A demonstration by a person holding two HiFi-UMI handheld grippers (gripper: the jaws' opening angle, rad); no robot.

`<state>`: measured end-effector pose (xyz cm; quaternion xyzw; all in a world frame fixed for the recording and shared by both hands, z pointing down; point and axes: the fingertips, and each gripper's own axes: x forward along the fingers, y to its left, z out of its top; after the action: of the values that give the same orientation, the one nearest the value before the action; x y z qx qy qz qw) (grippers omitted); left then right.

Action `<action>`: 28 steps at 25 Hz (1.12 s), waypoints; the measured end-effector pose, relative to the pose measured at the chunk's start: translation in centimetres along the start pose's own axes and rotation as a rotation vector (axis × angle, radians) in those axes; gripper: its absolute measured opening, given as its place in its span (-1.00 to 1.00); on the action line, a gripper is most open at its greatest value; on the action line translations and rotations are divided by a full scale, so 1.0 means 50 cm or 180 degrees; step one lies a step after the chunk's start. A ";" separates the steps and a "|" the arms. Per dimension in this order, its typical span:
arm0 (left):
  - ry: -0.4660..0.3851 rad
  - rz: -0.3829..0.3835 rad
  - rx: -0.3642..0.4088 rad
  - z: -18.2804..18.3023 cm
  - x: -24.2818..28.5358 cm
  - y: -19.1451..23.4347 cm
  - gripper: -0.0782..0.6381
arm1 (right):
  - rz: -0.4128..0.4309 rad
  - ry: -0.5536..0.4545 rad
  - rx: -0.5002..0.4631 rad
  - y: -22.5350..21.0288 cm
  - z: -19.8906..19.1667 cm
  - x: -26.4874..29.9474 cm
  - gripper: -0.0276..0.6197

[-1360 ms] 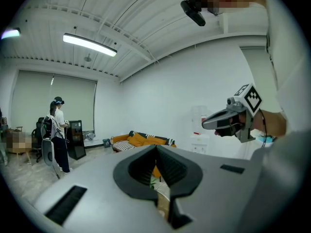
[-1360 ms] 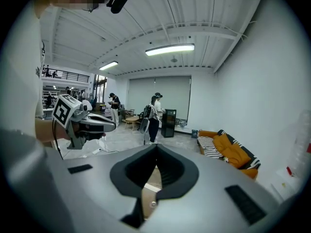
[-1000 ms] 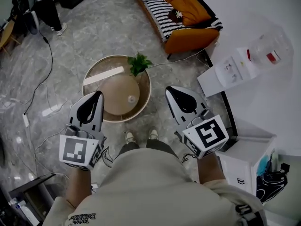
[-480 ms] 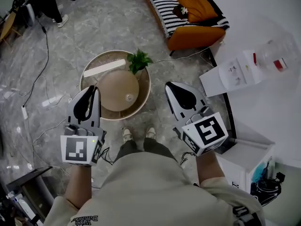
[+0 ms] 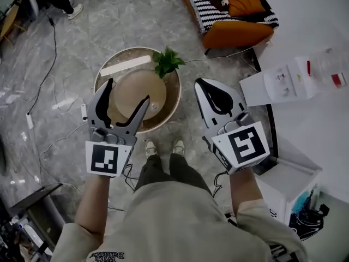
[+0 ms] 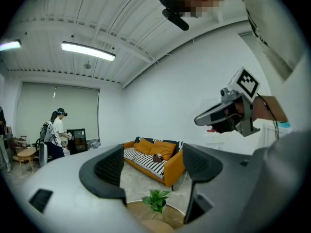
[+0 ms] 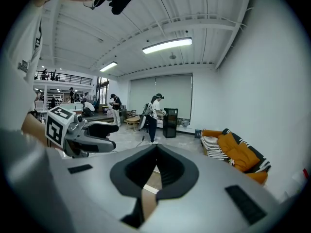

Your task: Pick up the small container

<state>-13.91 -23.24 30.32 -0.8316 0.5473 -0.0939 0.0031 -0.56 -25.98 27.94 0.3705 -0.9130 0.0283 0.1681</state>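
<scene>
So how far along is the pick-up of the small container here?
Done: nothing yet; the small pale container sits unlifted on the round wooden table. In hand: the left gripper hangs above it, jaws just opened wide, nothing between them; the right gripper is shut and empty. Left: reach down, grip, lift.
</scene>
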 end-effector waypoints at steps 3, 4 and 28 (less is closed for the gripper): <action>0.0020 -0.0031 -0.0080 -0.052 0.040 -0.002 0.24 | 0.0025 0.0035 0.0034 -0.008 -0.030 0.040 -0.93; 0.0022 -0.0044 -0.0100 -0.069 0.055 -0.003 0.25 | 0.0036 0.0054 0.0053 -0.010 -0.044 0.053 -0.93; 0.0693 -0.0340 -0.0391 -0.717 0.246 -0.083 0.27 | 0.0228 0.0784 0.0286 0.032 -0.562 0.349 -0.93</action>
<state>-11.13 -29.29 67.89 -0.8431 0.5041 -0.1499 -0.1122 -5.32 -31.50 60.25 0.3386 -0.8960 0.1204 0.2610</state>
